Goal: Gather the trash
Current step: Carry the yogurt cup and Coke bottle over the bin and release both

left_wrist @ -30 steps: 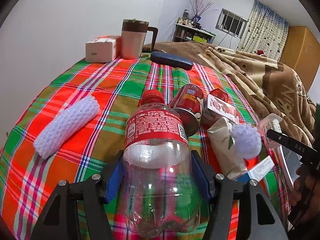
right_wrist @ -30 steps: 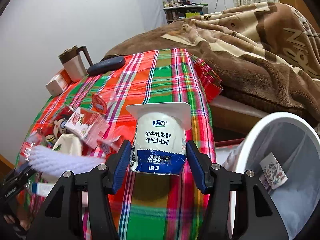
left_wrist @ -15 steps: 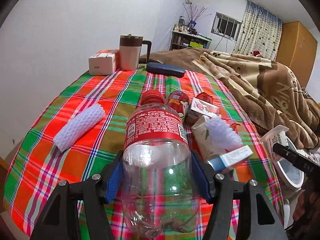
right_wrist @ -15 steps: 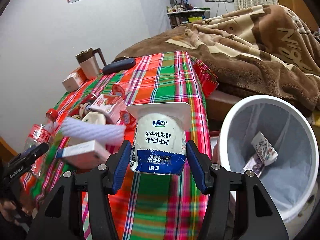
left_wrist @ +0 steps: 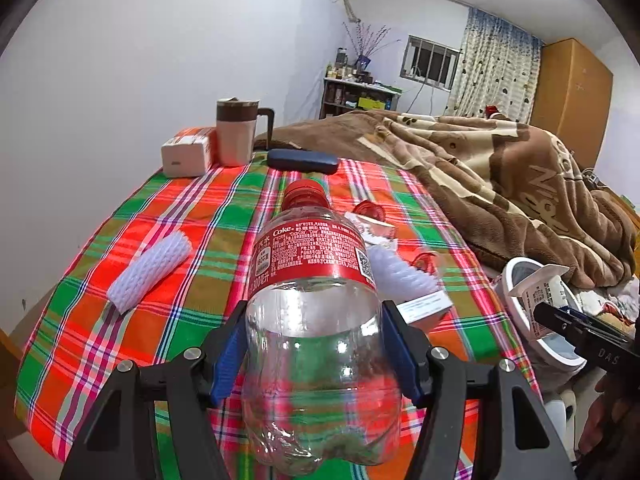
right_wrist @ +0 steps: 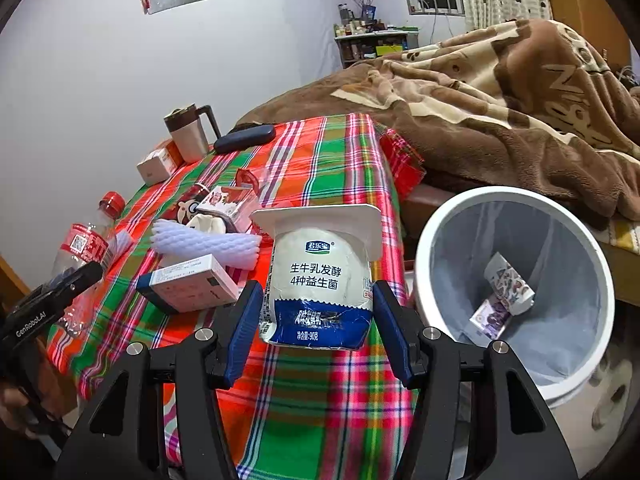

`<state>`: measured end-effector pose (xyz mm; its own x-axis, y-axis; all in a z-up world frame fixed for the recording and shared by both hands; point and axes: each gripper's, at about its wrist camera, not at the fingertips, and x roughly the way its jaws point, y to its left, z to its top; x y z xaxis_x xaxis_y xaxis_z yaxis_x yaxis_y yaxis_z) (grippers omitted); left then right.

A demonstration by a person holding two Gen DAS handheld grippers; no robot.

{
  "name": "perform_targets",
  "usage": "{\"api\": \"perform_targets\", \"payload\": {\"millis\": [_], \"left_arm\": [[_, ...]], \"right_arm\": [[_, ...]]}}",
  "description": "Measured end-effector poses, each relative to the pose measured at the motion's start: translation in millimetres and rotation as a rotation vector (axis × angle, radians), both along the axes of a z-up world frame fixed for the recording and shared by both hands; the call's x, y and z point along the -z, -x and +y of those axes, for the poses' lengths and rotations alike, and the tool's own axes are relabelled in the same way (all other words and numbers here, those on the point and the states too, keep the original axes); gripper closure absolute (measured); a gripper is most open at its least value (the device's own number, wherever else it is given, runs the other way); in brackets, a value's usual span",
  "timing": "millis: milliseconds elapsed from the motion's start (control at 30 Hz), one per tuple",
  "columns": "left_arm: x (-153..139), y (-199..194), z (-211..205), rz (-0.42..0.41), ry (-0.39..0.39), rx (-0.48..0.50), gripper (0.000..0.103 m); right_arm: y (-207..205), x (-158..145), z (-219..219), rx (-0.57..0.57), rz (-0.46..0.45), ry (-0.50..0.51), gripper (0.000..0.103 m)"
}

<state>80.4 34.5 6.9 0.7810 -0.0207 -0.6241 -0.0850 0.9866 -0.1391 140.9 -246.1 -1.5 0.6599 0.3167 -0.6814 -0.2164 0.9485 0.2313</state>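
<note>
My left gripper (left_wrist: 316, 352) is shut on a clear Coke bottle (left_wrist: 316, 280) with a red label and cap, held above the plaid table's near edge. My right gripper (right_wrist: 318, 320) is shut on a white and blue yogurt cup (right_wrist: 320, 276), held over the table's right edge, left of a white trash bin (right_wrist: 512, 280) that has a wrapper inside. The bin (left_wrist: 516, 276) and the cup (left_wrist: 544, 300) also show at the right of the left wrist view. On the table lie a white foam sleeve (left_wrist: 150, 270), a small box (right_wrist: 188, 288), another foam net (right_wrist: 204, 244) and a milk carton (right_wrist: 224, 200).
A mug (left_wrist: 236, 132), a tissue box (left_wrist: 186, 154) and a dark case (left_wrist: 302, 160) stand at the table's far end by the wall. A bed with a brown blanket (right_wrist: 500, 100) runs along the right side, behind the bin.
Both grippers have pulled back and risen from the table with their loads. The trash bin has come fully into the right wrist view.
</note>
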Motion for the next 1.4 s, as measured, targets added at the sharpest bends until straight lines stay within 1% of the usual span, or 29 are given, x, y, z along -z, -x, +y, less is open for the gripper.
{"api": "perform_targets", "payload": {"millis": [367, 600, 967, 1167, 1400], "left_arm": [[-30, -2, -42, -0.065, -0.024, 0.11, 0.039], [-35, -11, -79, -0.072, -0.027, 0.204, 0.039], [-19, -31, -147, -0.027, -0.021, 0.375, 0.039], [-4, -46, -182, 0.017, 0.015, 0.492, 0.039], [14, -59, -220, 0.06, 0.019, 0.583, 0.039]], "right_arm": [[15, -14, -25, 0.064, -0.05, -0.004, 0.045], [23, -15, -46, 0.122, -0.054, -0.004, 0.045], [27, -1, -87, 0.226, -0.016, -0.01, 0.045], [25, 10, -106, 0.277, 0.016, -0.007, 0.045], [23, 21, -121, 0.31, 0.05, -0.002, 0.045]]}}
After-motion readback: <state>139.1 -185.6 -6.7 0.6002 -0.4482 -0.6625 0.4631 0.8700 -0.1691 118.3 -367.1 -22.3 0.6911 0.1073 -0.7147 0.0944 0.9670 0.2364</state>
